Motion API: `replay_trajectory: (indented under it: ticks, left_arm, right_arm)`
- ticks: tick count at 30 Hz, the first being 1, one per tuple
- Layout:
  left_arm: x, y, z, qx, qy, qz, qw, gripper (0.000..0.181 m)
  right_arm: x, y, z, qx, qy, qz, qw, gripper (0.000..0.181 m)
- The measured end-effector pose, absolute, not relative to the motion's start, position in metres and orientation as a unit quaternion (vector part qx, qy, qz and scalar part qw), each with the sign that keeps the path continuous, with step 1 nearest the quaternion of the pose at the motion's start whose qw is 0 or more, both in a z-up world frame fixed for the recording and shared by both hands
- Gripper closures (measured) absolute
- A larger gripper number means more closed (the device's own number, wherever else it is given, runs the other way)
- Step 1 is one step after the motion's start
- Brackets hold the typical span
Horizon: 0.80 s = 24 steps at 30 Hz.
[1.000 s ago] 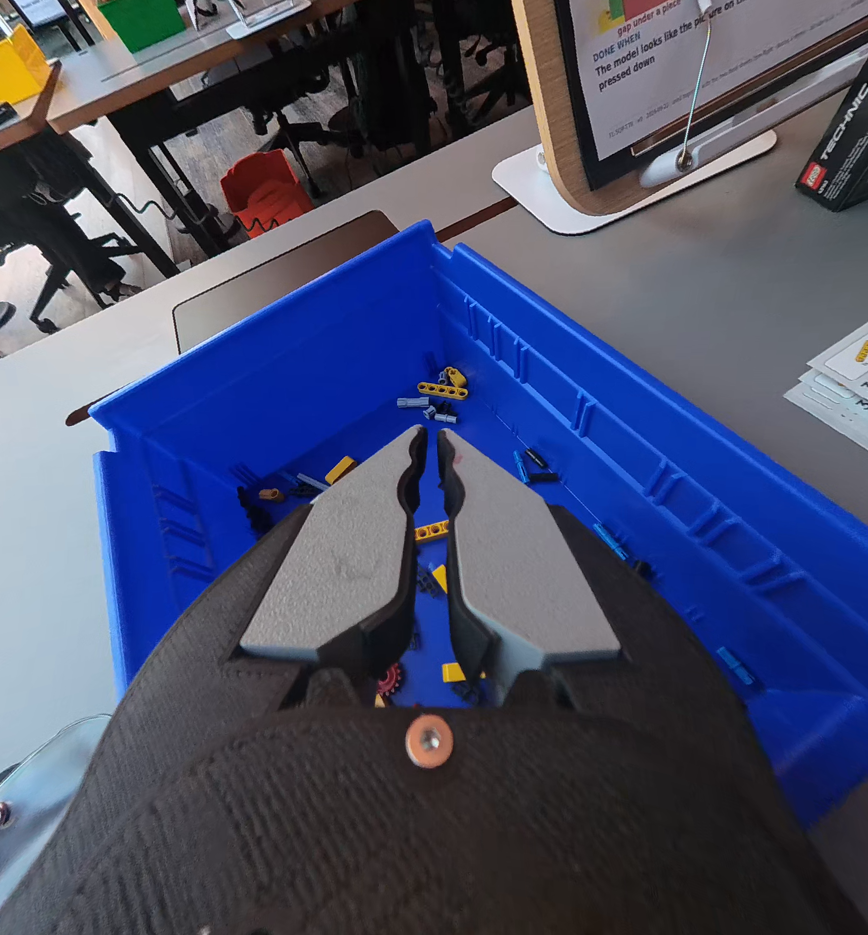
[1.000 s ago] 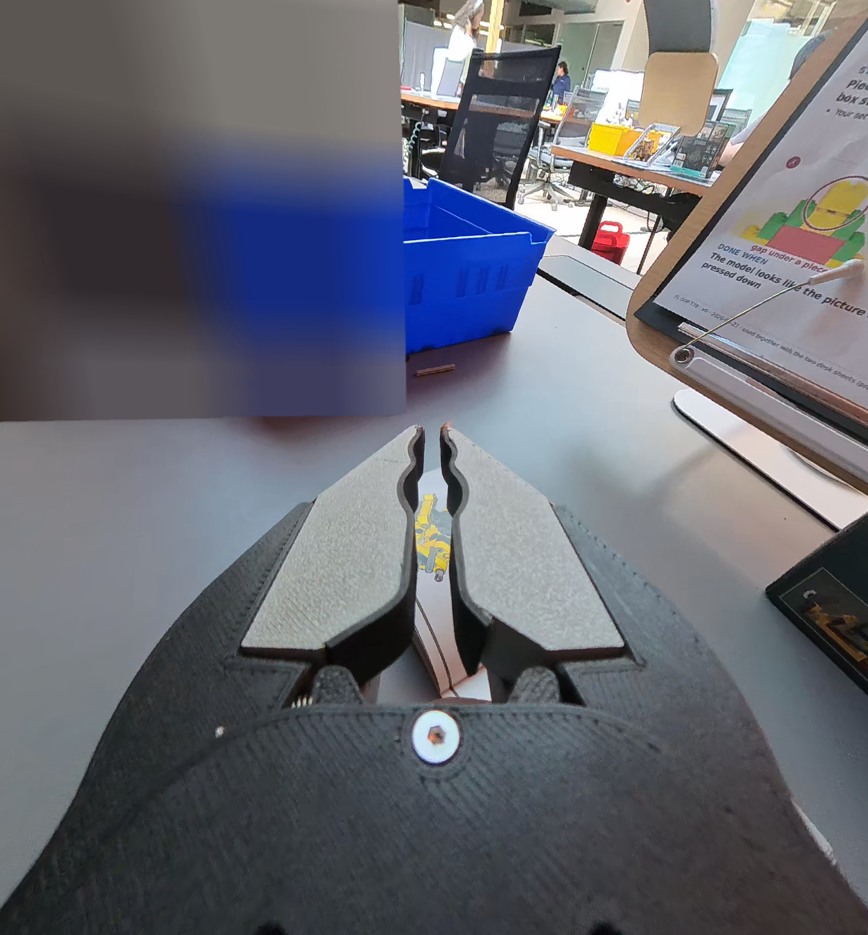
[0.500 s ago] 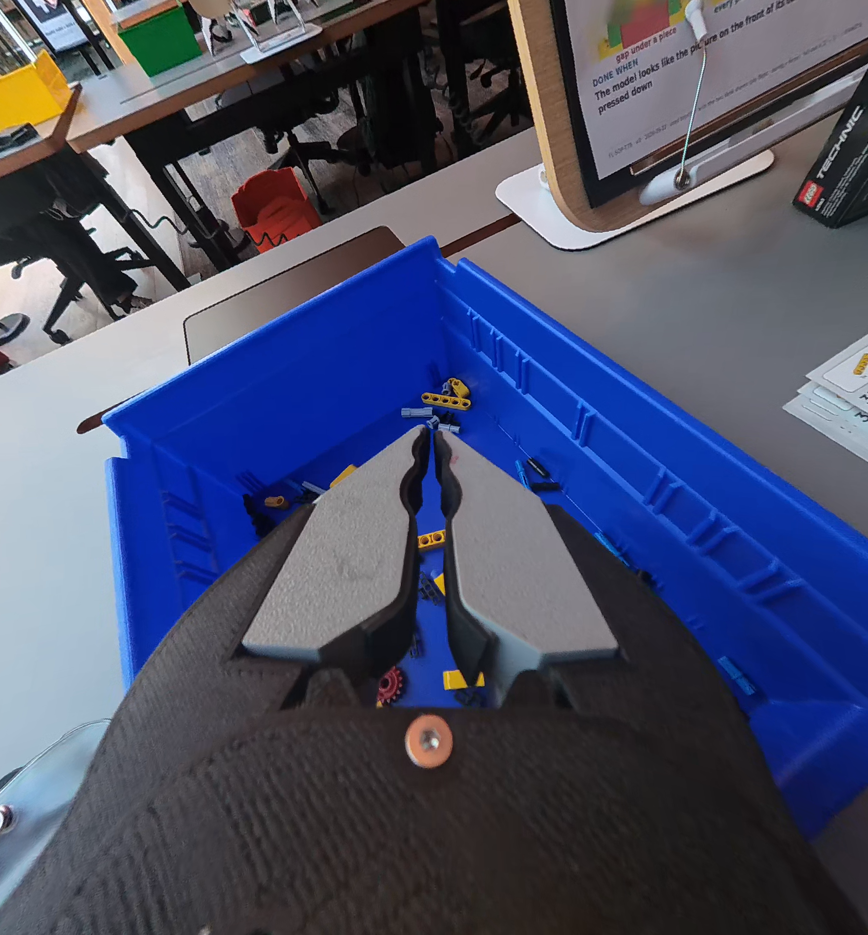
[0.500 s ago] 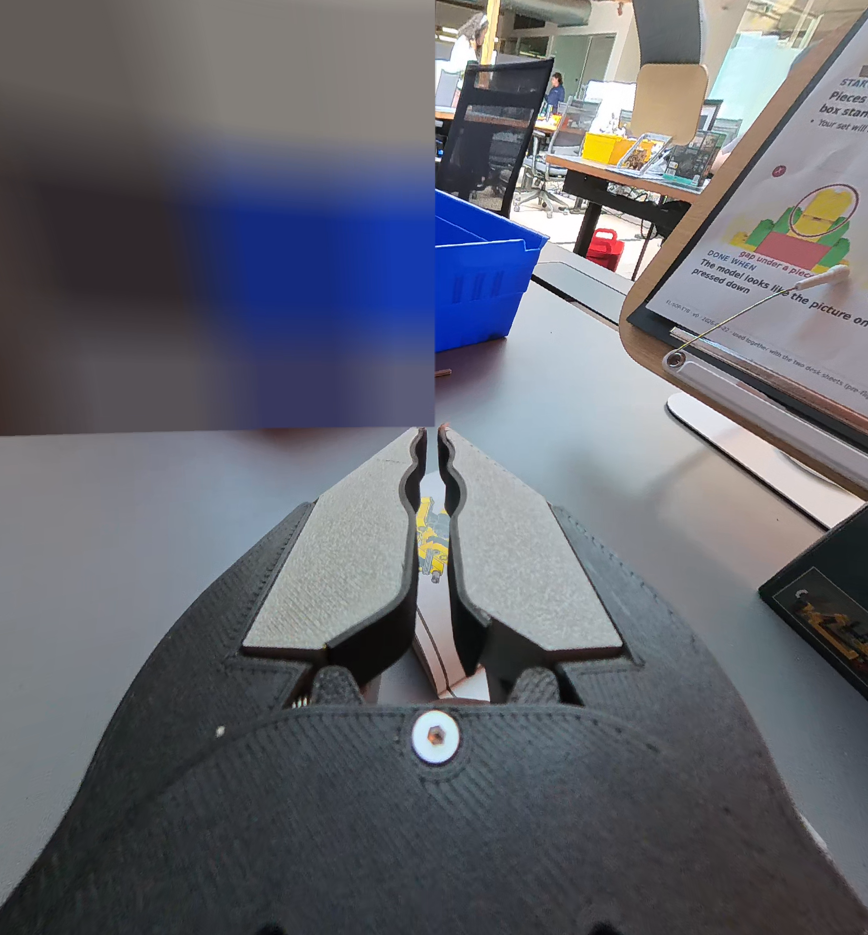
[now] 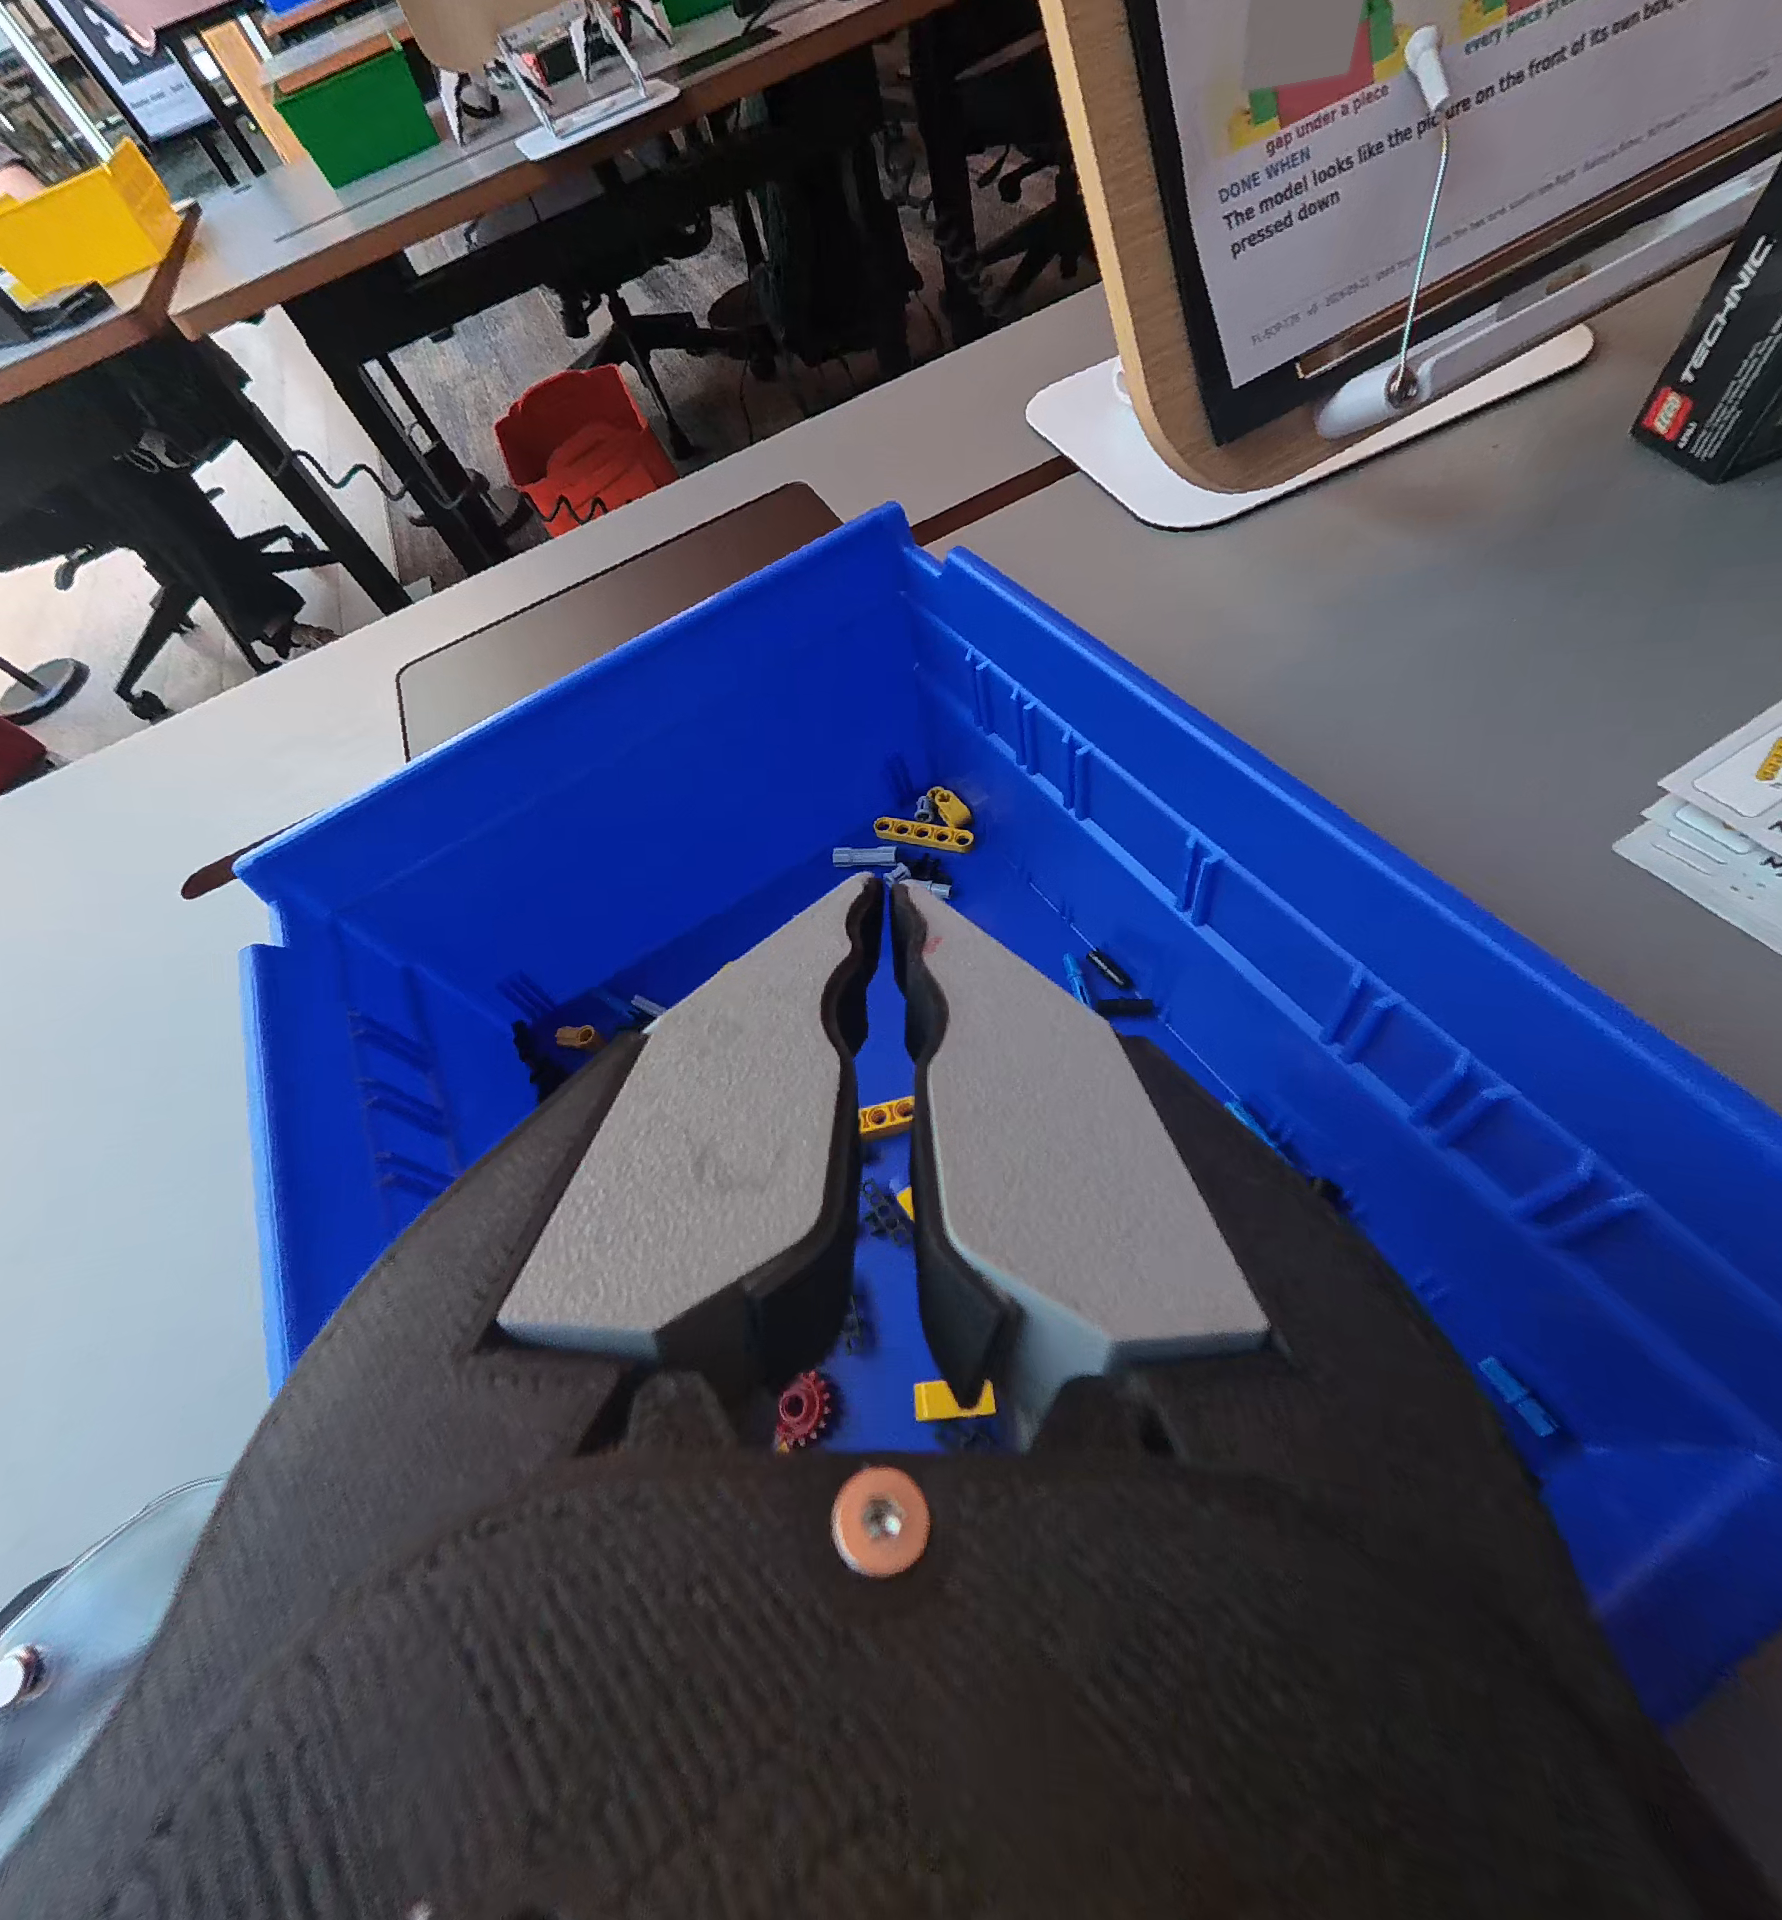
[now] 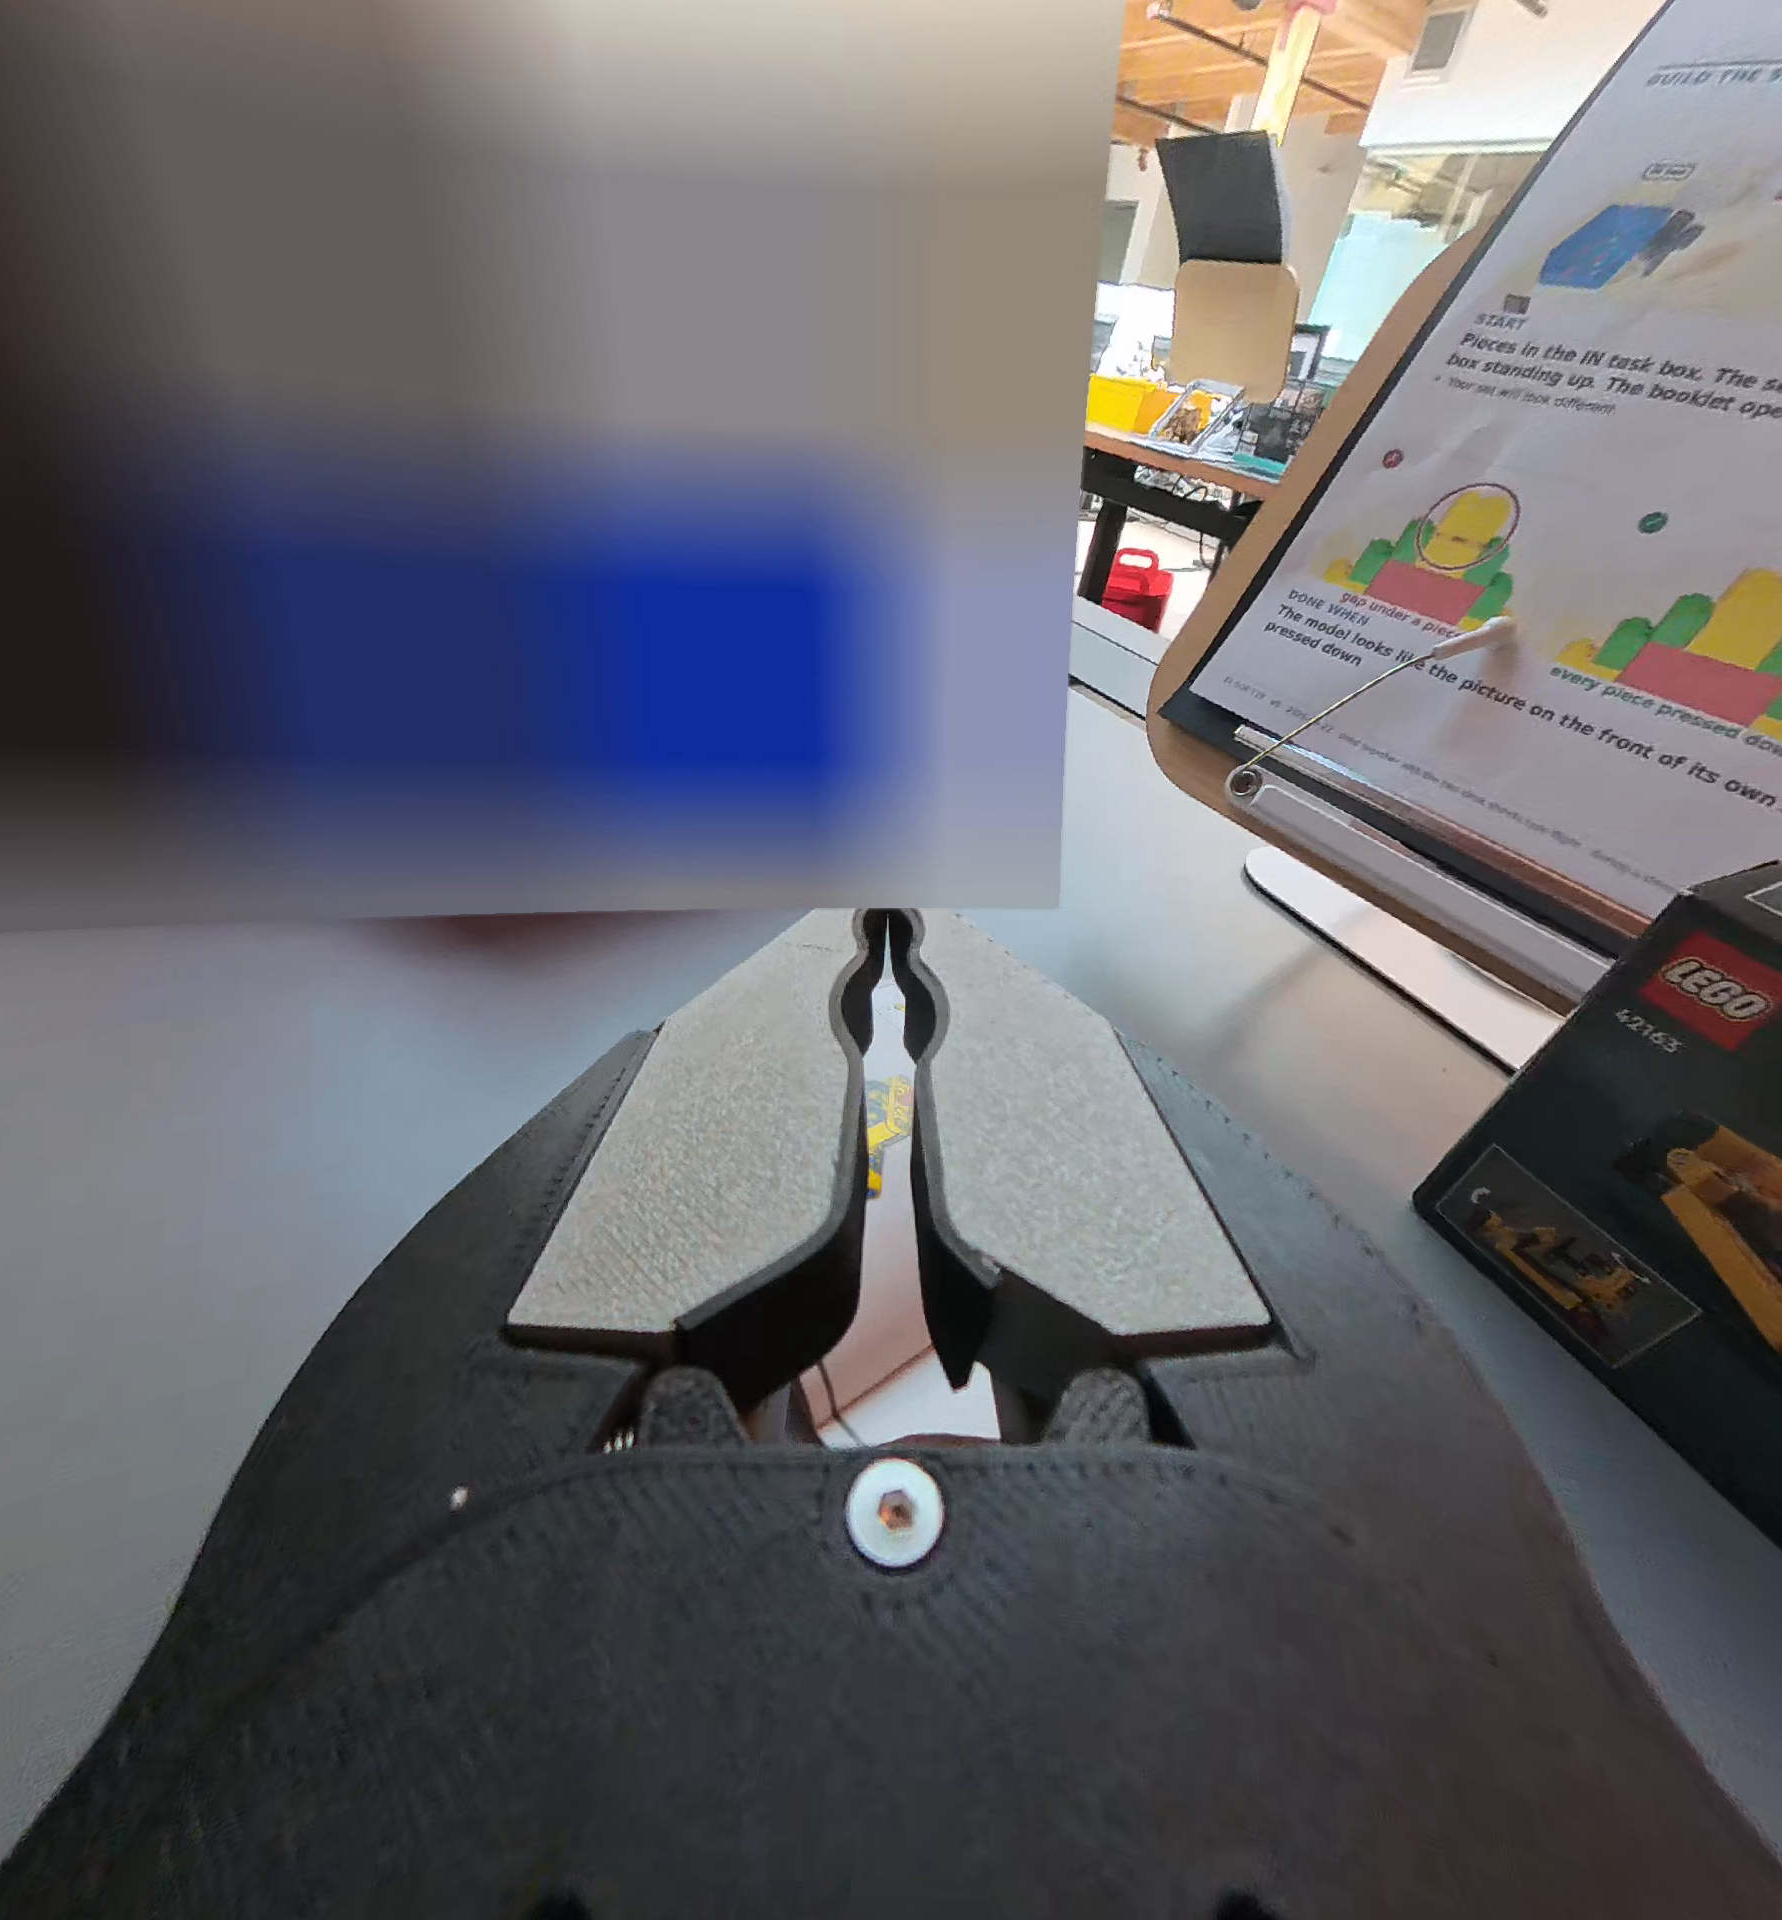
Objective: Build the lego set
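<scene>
A blue bin (image 5: 1406,997) on the grey table holds several small loose Lego pieces: a yellow beam (image 5: 923,833), a grey pin (image 5: 863,856), a short yellow beam (image 5: 885,1115), a dark red gear (image 5: 802,1408). My left gripper (image 5: 885,885) is shut and empty, held above the bin's inside. My right gripper (image 6: 889,920) is shut low over the table. A printed booklet page with a yellow picture (image 6: 887,1122) shows through the gap behind its tips. I cannot tell whether the fingers touch it.
A black Lego box stands at the right (image 6: 1645,1195), also in the left wrist view (image 5: 1760,343). A wood-framed instruction stand (image 6: 1541,540) is behind it. Booklet pages (image 5: 1770,831) lie right of the bin. Other desks, chairs and bins stand beyond the table edge. Spacing between my two grippers at the tips: around 30 cm.
Both grippers closed the small gap at their tips. The left one drew back a little over the bin. The right one moved toward the Lego box and tilted up.
</scene>
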<state>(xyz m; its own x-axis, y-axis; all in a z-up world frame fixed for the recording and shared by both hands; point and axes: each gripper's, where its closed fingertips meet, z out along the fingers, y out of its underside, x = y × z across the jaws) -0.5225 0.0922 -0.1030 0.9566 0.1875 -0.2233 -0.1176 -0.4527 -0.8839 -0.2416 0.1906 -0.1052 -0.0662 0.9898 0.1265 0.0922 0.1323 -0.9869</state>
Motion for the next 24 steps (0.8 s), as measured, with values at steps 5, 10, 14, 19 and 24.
replay_trajectory:
  ticks: [5, 10, 14, 19, 24]
  left_arm:
    - [-0.52, 0.093, -0.105, -0.842, -0.018, 0.148, 0.518, 0.181]
    - [-0.514, 0.097, -0.111, -0.848, -0.017, 0.123, 0.515, 0.181]
    - [-0.485, 0.093, -0.129, -0.881, 0.048, 0.071, 0.465, 0.181]
    - [-0.472, 0.09, -0.139, -0.894, 0.079, 0.072, 0.436, 0.181]
    - [-0.476, 0.095, -0.15, -0.901, 0.069, 0.081, 0.42, 0.181]
  right_arm:
    - [-0.245, 0.193, -0.115, -0.485, -0.58, 0.45, 0.475, 0.181]
    - [-0.246, 0.197, -0.119, -0.494, -0.573, 0.461, 0.463, 0.181]
    - [-0.247, 0.201, -0.122, -0.504, -0.568, 0.464, 0.456, 0.181]
    - [-0.248, 0.197, -0.121, -0.5, -0.571, 0.464, 0.456, 0.181]
    - [-0.249, 0.196, -0.121, -0.5, -0.571, 0.466, 0.455, 0.181]
